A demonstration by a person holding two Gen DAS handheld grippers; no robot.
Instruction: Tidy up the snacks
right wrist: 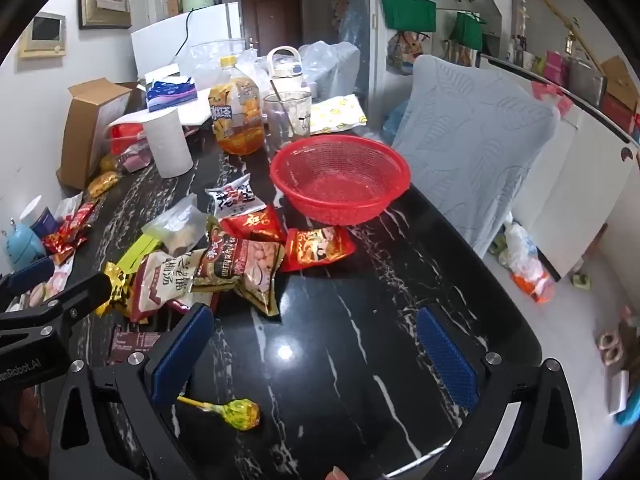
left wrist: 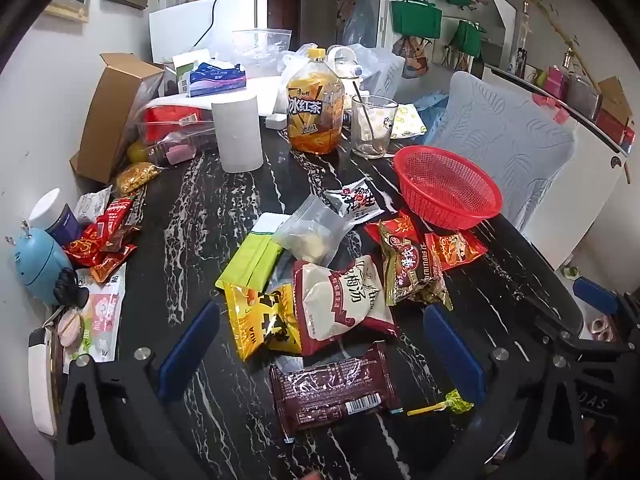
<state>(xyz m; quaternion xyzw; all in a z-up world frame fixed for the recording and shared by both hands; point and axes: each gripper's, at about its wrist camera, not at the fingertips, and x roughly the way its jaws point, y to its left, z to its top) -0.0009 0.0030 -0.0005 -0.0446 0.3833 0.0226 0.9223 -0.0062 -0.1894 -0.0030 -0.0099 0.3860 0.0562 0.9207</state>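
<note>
Two wrist fisheyes, low over the bench [left wrist: 192,208], both facing its far end.
The left view sits close above the snack pile [left wrist: 320,280]; the right view looks from farther right. Both share the red basket [left wrist: 448,190] and the pile.

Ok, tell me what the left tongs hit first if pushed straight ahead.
Probably the dark brown snack packet lying between the open left tongs, then the white-and-maroon pouch beyond; depth is uncertain.
</note>
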